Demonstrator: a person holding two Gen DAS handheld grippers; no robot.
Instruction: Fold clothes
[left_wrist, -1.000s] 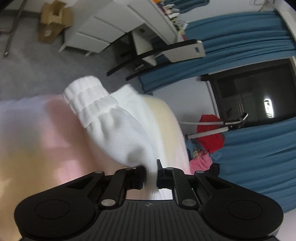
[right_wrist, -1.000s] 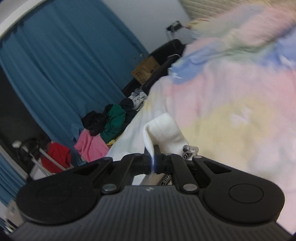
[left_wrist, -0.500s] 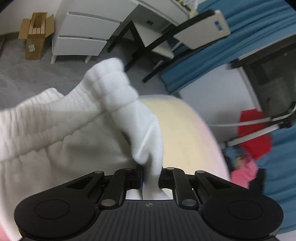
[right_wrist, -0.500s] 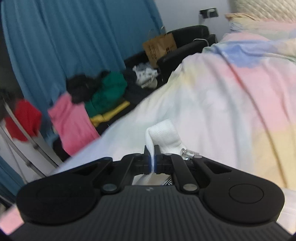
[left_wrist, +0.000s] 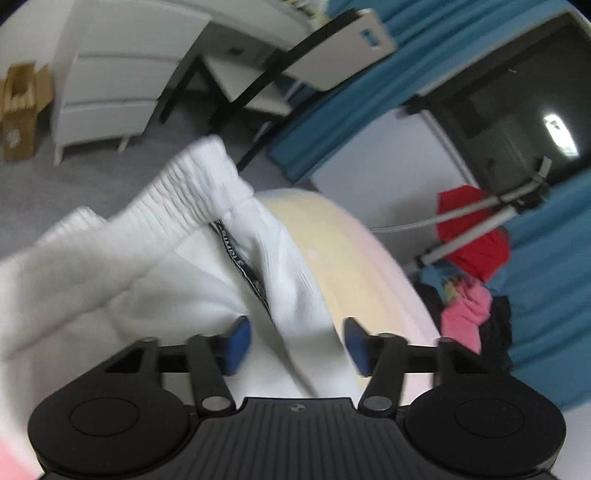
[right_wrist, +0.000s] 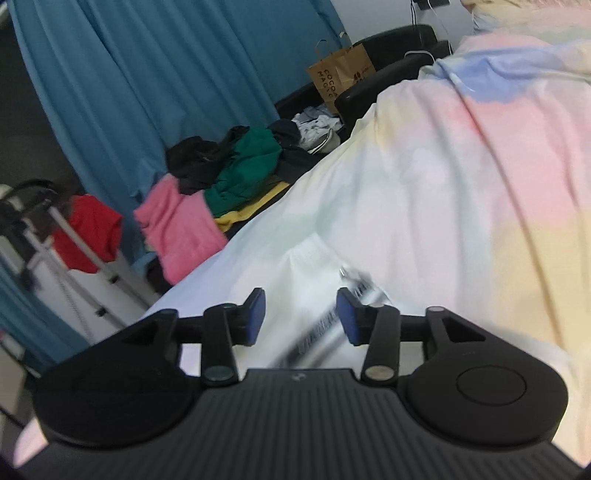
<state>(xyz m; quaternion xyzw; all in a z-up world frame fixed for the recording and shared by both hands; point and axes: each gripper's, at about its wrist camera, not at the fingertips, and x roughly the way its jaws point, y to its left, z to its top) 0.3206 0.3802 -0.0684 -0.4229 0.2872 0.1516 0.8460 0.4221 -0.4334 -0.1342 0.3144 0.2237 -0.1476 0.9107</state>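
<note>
White sweatpants (left_wrist: 155, 266) with a ribbed elastic waistband (left_wrist: 192, 184) and a black printed drawstring (left_wrist: 240, 266) lie bunched on the pastel bedspread (left_wrist: 354, 266). My left gripper (left_wrist: 295, 345) is open, and a fold of the white fabric runs between its blue pads without being pinched. In the right wrist view the white fabric (right_wrist: 306, 266) and the blurred drawstring with its metal tip (right_wrist: 354, 277) lie between the spread pads of my right gripper (right_wrist: 301, 317), which is open over the bedspread (right_wrist: 461, 166).
A white drawer unit (left_wrist: 110, 88), a desk and chair (left_wrist: 295, 62) and a cardboard box (left_wrist: 18, 107) stand on the grey floor. Blue curtains (right_wrist: 147, 92), a clothes pile (right_wrist: 236, 173), a drying rack with a red garment (right_wrist: 88, 229) and a paper bag (right_wrist: 336, 77) border the bed.
Both grippers were shut on the white sweatpants and have opened, letting the fabric go. The garment has dropped onto the bed and the drawstring has come into view.
</note>
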